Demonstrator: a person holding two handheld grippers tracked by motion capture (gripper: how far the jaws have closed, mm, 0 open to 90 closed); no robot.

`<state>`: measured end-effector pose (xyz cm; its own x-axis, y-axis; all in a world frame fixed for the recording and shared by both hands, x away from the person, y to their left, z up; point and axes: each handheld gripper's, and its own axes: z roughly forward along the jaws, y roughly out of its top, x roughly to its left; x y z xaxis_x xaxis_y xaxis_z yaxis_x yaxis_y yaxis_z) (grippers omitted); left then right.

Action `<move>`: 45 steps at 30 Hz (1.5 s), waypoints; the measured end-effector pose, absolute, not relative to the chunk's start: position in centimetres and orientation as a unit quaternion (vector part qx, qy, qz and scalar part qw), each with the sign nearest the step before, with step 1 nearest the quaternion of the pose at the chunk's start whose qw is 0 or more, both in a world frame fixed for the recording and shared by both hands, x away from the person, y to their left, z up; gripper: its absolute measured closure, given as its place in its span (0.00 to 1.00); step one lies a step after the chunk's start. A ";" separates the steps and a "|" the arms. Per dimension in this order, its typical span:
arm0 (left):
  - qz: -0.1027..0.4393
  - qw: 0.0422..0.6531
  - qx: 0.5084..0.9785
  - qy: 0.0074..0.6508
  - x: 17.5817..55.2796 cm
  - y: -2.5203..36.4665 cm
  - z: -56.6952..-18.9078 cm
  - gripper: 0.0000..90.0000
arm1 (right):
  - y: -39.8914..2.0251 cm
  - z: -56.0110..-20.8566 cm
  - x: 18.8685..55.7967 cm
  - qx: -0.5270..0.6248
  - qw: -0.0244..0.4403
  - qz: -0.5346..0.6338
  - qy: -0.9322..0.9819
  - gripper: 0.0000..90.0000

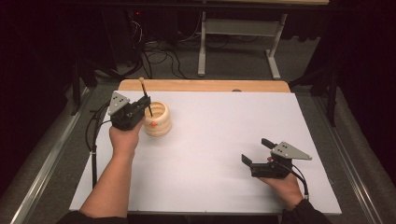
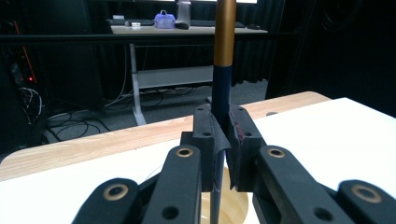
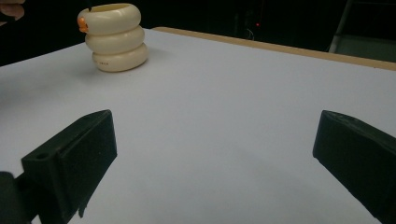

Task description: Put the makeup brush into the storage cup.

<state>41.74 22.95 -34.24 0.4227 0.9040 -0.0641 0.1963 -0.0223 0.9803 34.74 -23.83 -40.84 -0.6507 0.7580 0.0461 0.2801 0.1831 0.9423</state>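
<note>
While upright, brush (image 2: 223,70) sits clamped in left claw (image 2: 223,140).

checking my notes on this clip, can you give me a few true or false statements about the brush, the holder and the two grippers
1. The left gripper is shut on the brush. True.
2. The brush lies flat on the white table. False: it stands roughly upright, its lower end down in the cream holder.
3. The right gripper has its jaws open with nothing between them. True.
4. The cream holder is tipped on its side. False: it stands upright on the table, its opening upward.
5. The right gripper hovers directly over the holder. False: it sits well away, at the table's near right.
</note>
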 end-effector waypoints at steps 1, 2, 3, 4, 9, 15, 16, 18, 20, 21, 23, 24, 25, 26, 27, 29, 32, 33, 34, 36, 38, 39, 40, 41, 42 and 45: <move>0.321 0.550 0.639 0.432 41.8 23.0 -34.3 0.93 | -23.8 -40.8 34.8 0.351 0.226 0.533 0.736 0.01; 0.320 0.549 0.639 0.433 41.8 23.0 -34.3 0.93 | -23.9 -40.8 34.8 0.352 0.226 0.533 0.736 0.01; 0.319 0.549 0.639 0.433 41.8 23.0 -34.4 0.93 | -23.9 -40.8 34.8 0.353 0.225 0.533 0.735 0.01; 0.320 0.549 0.640 0.432 41.8 23.0 -34.4 0.93 | -23.9 -40.8 34.8 0.352 0.224 0.534 0.735 0.01; 0.319 0.546 0.644 0.431 41.9 22.8 -34.8 0.93 | -23.8 -40.9 34.7 0.352 0.223 0.533 0.737 0.01; 0.318 0.542 0.647 0.431 42.0 22.6 -35.1 0.93 | -23.8 -40.9 34.8 0.353 0.224 0.530 0.737 0.01; 0.317 0.544 0.646 0.431 42.0 22.6 -35.2 0.93 | -23.9 -40.9 34.8 0.353 0.225 0.530 0.738 0.01; 0.316 0.543 0.647 0.432 42.0 22.7 -35.4 0.93 | -23.8 -40.9 34.8 0.353 0.224 0.530 0.738 0.01; 0.313 0.543 0.647 0.435 42.1 22.7 -35.7 0.93 | -23.8 -41.0 34.8 0.353 0.224 0.530 0.738 0.01; 0.311 0.543 0.647 0.436 42.1 22.7 -35.9 0.93 | -23.8 -41.0 34.8 0.353 0.224 0.530 0.738 0.01; 0.308 0.541 0.648 0.439 42.1 22.8 -36.2 0.93 | -23.9 -41.0 34.8 0.355 0.223 0.529 0.738 0.01; 0.308 0.540 0.649 0.440 42.2 22.8 -36.3 0.93 | -23.9 -41.0 34.8 0.356 0.223 0.529 0.737 0.01; 0.307 0.538 0.650 0.440 42.2 22.8 -36.5 0.93 | -23.9 -41.0 34.9 0.355 0.223 0.529 0.738 0.01; 0.305 0.537 0.651 0.441 42.2 22.8 -36.6 0.93 | -23.9 -41.0 34.9 0.355 0.223 0.529 0.738 0.01; 0.304 0.535 0.653 0.442 42.2 22.8 -36.7 0.93 | -23.9 -41.0 34.9 0.356 0.222 0.529 0.738 0.01; 0.304 0.531 0.656 0.442 42.3 22.7 -36.8 0.93 | -23.9 -41.0 34.9 0.356 0.222 0.528 0.738 0.01; 0.302 0.528 0.660 0.441 42.3 22.5 -36.9 0.92 | -23.9 -41.0 34.8 0.356 0.221 0.528 0.739 0.01; 0.300 0.528 0.660 0.442 42.3 22.5 -37.0 0.92 | -23.9 -41.0 34.8 0.356 0.221 0.528 0.739 0.01; 0.300 0.528 0.660 0.443 42.3 22.5 -37.0 0.92 | -23.9 -41.0 34.9 0.357 0.222 0.527 0.739 0.01; 0.299 0.526 0.662 0.443 42.3 22.5 -37.1 0.92 | -23.9 -41.0 34.9 0.356 0.221 0.527 0.739 0.01; 0.299 0.524 0.663 0.443 42.3 22.5 -37.2 0.92 | -23.9 -41.0 34.9 0.357 0.222 0.527 0.739 0.01; 0.298 0.525 0.662 0.445 42.3 22.5 -37.3 0.92 | -23.9 -41.1 34.9 0.357 0.221 0.527 0.739 0.01; 0.298 0.524 0.662 0.446 42.3 22.5 -37.4 0.92 | -23.9 -41.1 34.9 0.357 0.221 0.527 0.739 0.01; 0.298 0.522 0.663 0.447 42.3 22.5 -37.5 0.92 | -23.9 -41.1 34.9 0.357 0.221 0.526 0.740 0.01; 0.297 0.518 0.664 0.451 42.3 22.5 -37.6 0.92 | -23.8 -41.1 34.8 0.359 0.220 0.526 0.739 0.01; 0.292 0.515 0.664 0.458 42.3 22.6 -38.0 0.92 | -23.8 -41.1 34.9 0.354 0.223 0.525 0.741 0.01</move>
<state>42.35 22.64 -38.03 0.4106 0.9081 -0.0828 0.3066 -0.0520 0.9504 34.89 -23.82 -41.11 -0.6497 0.7590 0.0426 0.2914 0.1968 0.9361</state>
